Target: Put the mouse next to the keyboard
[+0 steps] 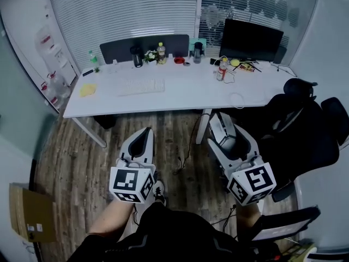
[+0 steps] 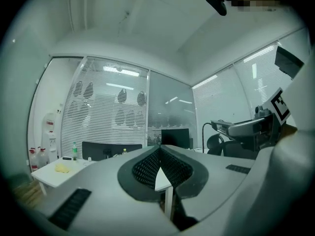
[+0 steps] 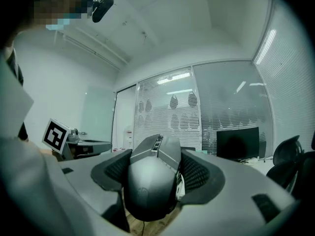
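White blinds ran across the glass walls of an office, and a long white desk [image 1: 180,100] stood ahead of both grippers, beyond a strip of wooden floor [image 1: 82,157]. Neither gripper reached over the desk; both hung above the floor in front of the person's legs.

The right gripper [image 1: 229,142] held the mouse [image 1: 221,125], a grey one. In the right gripper view the mouse [image 3: 147,186] filled the space between the jaws of the right gripper [image 3: 157,154]. Both textured pads pressed on its sides, and its nose stuck out past the fingertips. The jaws stood wide because of the mouse's width.

The left gripper [image 1: 146,131] was closed on nothing. In the left gripper view the tips of the left gripper [image 2: 160,149] met, with only a small gap further back, through which a pale desk leg showed.

The keyboard [image 1: 140,86], white, lay on the desk straight ahead of the left gripper and ahead and to the left of the right one, well apart from both and from the mouse. A yellow cloth [image 1: 87,90] lay farther left on the desk. A dark monitor [image 1: 251,40] stood at the back of the desk, ahead of the right gripper. A black office chair [image 1: 297,127] stood just to the right of the right gripper. A cardboard box [image 1: 30,212] sat on the floor well to the left of the left gripper.
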The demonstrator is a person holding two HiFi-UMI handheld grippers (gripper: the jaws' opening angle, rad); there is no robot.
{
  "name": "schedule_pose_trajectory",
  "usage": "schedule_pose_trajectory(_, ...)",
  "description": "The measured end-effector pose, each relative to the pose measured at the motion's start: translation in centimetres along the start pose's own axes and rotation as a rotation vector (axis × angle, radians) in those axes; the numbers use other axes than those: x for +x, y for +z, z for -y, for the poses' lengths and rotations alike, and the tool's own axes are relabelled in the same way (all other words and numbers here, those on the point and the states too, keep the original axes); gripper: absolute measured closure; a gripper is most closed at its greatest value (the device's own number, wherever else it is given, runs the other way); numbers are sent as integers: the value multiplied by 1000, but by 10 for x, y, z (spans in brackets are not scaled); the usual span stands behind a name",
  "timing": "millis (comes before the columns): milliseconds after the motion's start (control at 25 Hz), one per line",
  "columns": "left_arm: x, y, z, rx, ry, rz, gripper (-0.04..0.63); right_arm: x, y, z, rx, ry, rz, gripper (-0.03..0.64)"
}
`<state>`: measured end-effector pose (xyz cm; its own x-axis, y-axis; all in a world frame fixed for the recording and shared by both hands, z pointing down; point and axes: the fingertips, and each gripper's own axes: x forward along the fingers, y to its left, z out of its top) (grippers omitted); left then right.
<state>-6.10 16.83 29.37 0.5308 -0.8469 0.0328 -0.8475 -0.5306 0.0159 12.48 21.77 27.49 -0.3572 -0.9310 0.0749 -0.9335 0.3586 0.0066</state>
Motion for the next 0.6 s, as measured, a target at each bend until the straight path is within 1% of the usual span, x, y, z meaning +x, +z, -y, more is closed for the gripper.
schedule_pose_trajectory(160,39,0,-31,-11,-29,-3,566,42,6,9,-6,-24,5,313)
schedule_pose_trajectory(280,67,3,-61,21,-32,-23,566,77,10,12,-5,-51,-4,313)
schedule_pose_trajectory(360,85,7,-83,33,-25,-22,566,103,17,14,-12,-63,-2,313)
schedule_pose_trajectory(600,126,1,-133,-11,-69,-38,566,166,24,6,-6,-61,-9,313)
